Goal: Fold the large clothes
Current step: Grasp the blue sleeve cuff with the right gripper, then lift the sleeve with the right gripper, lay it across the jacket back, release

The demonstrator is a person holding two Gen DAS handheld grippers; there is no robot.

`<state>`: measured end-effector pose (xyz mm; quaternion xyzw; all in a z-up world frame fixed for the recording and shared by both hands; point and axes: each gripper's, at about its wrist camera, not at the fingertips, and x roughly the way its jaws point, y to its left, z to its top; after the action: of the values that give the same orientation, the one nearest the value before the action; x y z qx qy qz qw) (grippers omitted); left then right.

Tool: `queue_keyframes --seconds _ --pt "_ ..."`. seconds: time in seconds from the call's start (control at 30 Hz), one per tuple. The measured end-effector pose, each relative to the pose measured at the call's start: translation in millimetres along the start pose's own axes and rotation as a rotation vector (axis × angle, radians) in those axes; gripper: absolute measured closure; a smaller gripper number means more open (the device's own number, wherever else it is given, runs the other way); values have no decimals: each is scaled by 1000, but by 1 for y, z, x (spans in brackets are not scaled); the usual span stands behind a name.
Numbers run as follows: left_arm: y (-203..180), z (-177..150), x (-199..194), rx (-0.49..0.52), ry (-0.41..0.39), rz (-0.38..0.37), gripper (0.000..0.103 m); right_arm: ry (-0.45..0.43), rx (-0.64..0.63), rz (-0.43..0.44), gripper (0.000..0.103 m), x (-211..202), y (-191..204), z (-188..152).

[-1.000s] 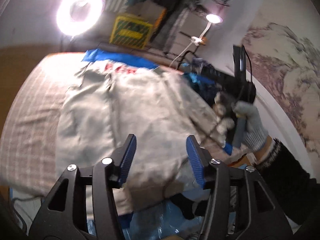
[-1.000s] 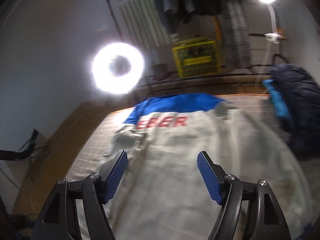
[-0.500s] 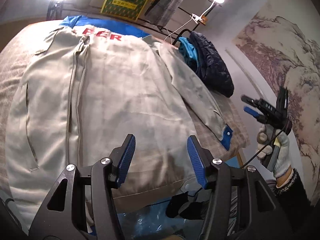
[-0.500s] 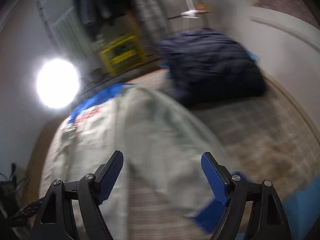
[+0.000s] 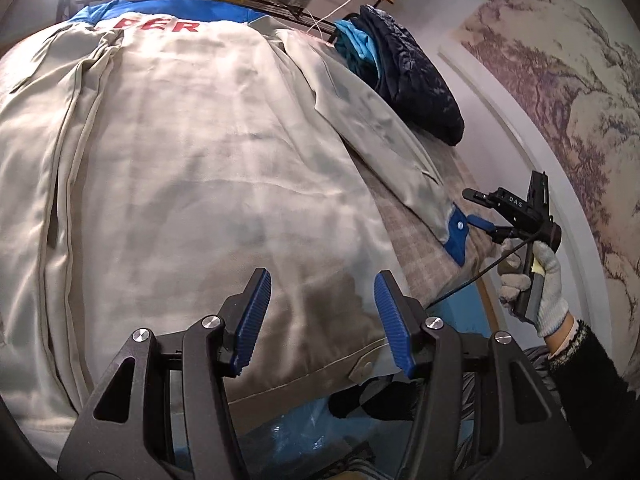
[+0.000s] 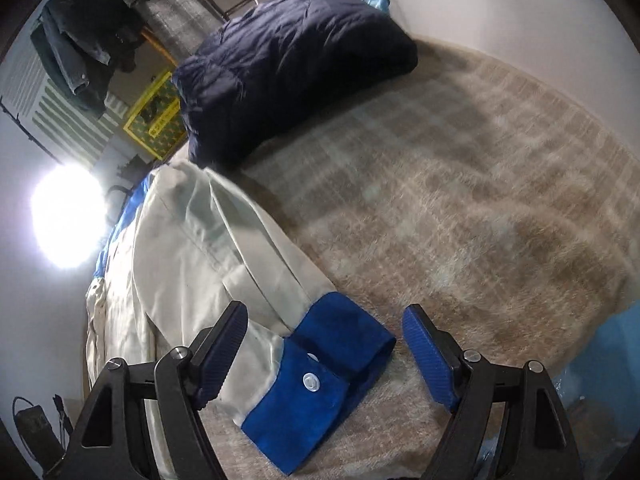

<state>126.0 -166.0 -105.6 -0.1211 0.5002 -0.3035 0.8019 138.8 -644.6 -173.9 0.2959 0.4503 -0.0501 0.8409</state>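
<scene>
A large grey-beige jacket [image 5: 200, 160] with a blue collar and red letters lies spread back-up on a checked bed cover [image 6: 460, 200]. My left gripper [image 5: 320, 320] hangs open above the jacket's near hem, nothing between its blue pads. The jacket's right sleeve [image 5: 380, 128] runs out to a blue cuff [image 5: 456, 236] with a white snap. My right gripper [image 6: 324, 352] is open, held in a gloved hand [image 5: 536, 280], and its blue pads stand on either side of that blue cuff [image 6: 320, 380] without pressing it.
A dark navy puffer jacket [image 6: 288, 64] and a turquoise garment [image 5: 356, 48] lie bundled at the far right of the bed. A bright ring light [image 6: 66, 220], a yellow crate [image 6: 156, 116] and hanging clothes stand behind. Blue plastic [image 5: 288, 440] lies below the bed's near edge.
My right gripper has swung from over the jacket's back out to the right sleeve, rolling and dropping down to the blue cuff. My left gripper has sunk closer to the near hem.
</scene>
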Motion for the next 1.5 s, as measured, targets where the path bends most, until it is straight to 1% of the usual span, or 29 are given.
queue_keyframes --seconds 0.13,0.23,0.27,0.33,0.37,0.4,0.47,0.53,0.6,0.67,0.83,0.9,0.97,1.07,1.17,1.3,1.37,1.43,1.5 --pt "-2 3 1 35 -11 20 48 24 -32 -15 20 11 5 -5" --pt "-1 4 4 26 -5 20 48 21 -97 -80 20 16 17 -8" --pt "0 4 6 20 -2 16 48 28 -131 -118 22 19 24 -10" --pt "3 5 9 2 6 11 48 35 -185 -193 31 22 32 -12" --pt "3 6 10 -4 6 10 48 37 -217 -227 42 23 36 -14" --pt "3 6 10 -7 6 9 48 39 -243 -237 57 24 41 -15" --pt "2 6 11 -2 1 16 48 51 -244 -189 74 23 44 -16" --pt "2 7 11 6 -5 25 48 56 -227 -169 80 21 43 -17" --pt "3 7 10 5 -11 30 48 51 -210 -151 89 18 41 -16" --pt "4 7 9 1 -14 29 48 41 -185 -127 92 14 39 -15" --pt "5 6 9 6 -16 39 48 8 -126 -59 93 -4 41 -8" --pt "5 6 9 6 -14 38 48 -20 -104 -28 93 -16 47 -4" --pt "4 6 10 8 -14 38 48 -48 -86 27 93 -30 53 1" --pt "5 8 10 5 -16 39 48 -107 -94 79 94 -53 68 9" --pt "7 10 8 -2 -25 36 48 -167 -128 107 95 -74 88 16" --pt "9 12 2 -5 -48 31 48 -258 -272 74 95 -101 125 17" --pt "10 13 0 -7 -55 33 48 -295 -341 31 95 -109 141 12" --pt "11 13 -2 -15 -60 35 48 -311 -384 28 95 -113 154 10" --pt "13 15 -5 -23 -66 34 48 -322 -412 57 95 -118 166 7"
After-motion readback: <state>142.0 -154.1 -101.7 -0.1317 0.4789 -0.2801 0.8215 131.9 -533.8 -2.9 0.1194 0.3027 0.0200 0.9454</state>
